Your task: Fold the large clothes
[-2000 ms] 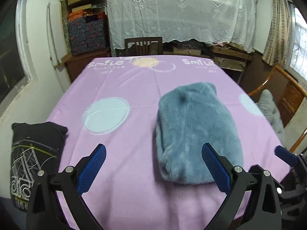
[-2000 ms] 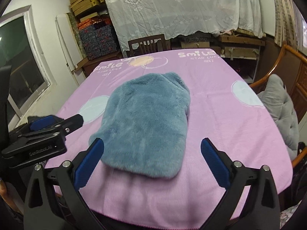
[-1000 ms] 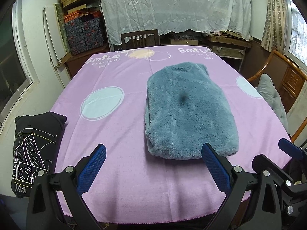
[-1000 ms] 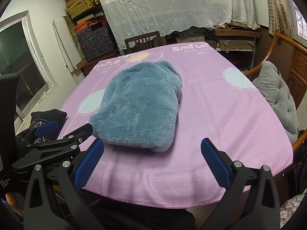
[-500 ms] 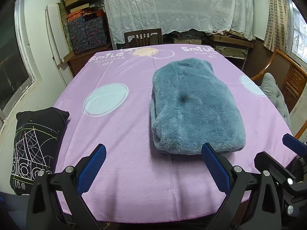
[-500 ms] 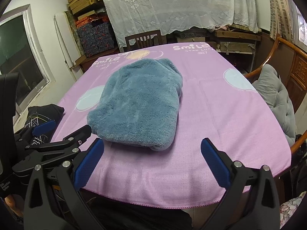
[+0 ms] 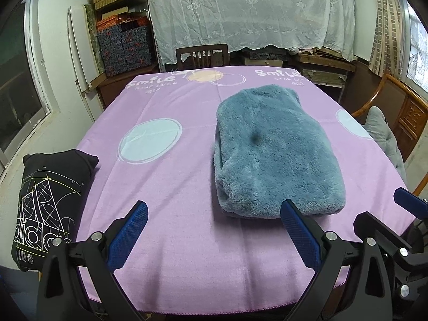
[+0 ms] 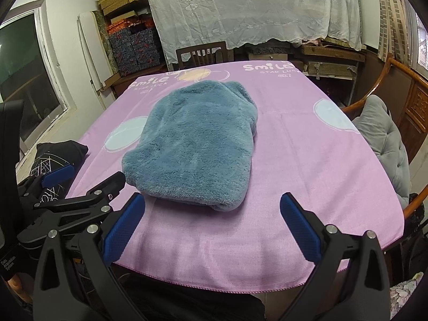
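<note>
Fleece garment (image 7: 275,149) folded — long axis runs away; both claws gape, holding nothing.

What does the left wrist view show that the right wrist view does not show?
Only the left wrist view shows the whole printed face of the black garment at the table's left edge. Only the right wrist view shows the entire grey cushion on the wooden chair. Both show the folded blue fleece on the pink tablecloth, with the left claw and right claw open and empty.

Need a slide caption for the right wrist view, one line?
Open right gripper hovers at the table edge before a folded blue fleece garment on a purple tablecloth.
</note>
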